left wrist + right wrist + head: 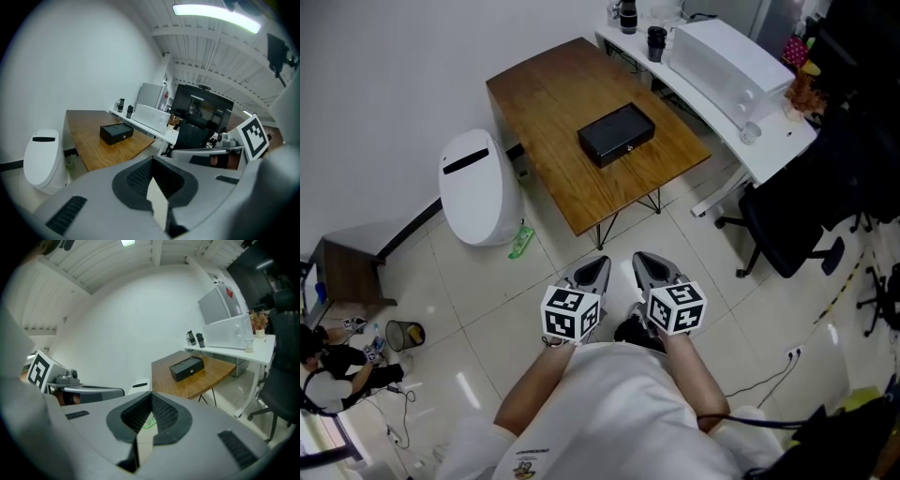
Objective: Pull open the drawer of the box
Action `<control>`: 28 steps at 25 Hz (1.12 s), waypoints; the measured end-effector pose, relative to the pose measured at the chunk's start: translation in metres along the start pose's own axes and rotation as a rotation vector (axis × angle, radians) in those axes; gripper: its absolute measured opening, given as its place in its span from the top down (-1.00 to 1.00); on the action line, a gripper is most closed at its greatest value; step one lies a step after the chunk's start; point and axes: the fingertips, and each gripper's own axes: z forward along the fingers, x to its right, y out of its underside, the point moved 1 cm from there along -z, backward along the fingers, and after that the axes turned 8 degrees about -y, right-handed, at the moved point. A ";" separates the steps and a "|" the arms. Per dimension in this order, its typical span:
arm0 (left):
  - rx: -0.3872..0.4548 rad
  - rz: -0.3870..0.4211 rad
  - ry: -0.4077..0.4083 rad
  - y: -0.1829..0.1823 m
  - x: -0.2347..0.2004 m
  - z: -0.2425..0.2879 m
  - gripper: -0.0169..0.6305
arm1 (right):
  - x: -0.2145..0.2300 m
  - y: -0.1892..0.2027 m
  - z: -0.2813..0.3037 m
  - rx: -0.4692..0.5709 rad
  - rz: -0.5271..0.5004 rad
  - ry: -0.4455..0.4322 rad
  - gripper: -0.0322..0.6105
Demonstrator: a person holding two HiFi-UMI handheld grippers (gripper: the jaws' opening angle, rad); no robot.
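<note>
Well short of the box (617, 133), left claw (600, 266) and right claw (640, 260) sit pressed together, bin (478, 187) and chair (783, 225) flanking.

This looks like an office. A long white counter (769, 161) runs along the wall and carries a white box-shaped machine (727, 61), possibly a printer. A black swivel chair on castors (787, 225) stands at it. Nearby is a brown wooden counter on thin metal legs (544, 103). The floor is pale tiles (487, 309), the walls (375, 94) plain white, and a long strip light (215, 13) hangs from the ceiling.
</note>
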 end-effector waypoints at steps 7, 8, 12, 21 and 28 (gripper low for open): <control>0.010 -0.032 -0.056 -0.012 -0.006 0.020 0.95 | 0.022 -0.016 0.012 -0.010 -0.020 -0.041 0.94; 0.012 -0.034 -0.062 -0.014 -0.007 0.023 0.95 | 0.026 -0.019 0.013 -0.010 -0.022 -0.039 0.94; 0.016 -0.047 -0.083 -0.020 -0.005 0.035 0.95 | 0.040 -0.023 0.015 -0.027 -0.025 -0.048 0.94; -0.009 -0.095 -0.110 -0.020 -0.010 0.054 0.95 | 0.069 -0.028 0.022 -0.038 0.005 -0.029 0.94; -0.017 -0.116 -0.085 -0.033 -0.027 0.076 0.95 | 0.082 -0.031 0.040 -0.050 0.024 -0.009 0.94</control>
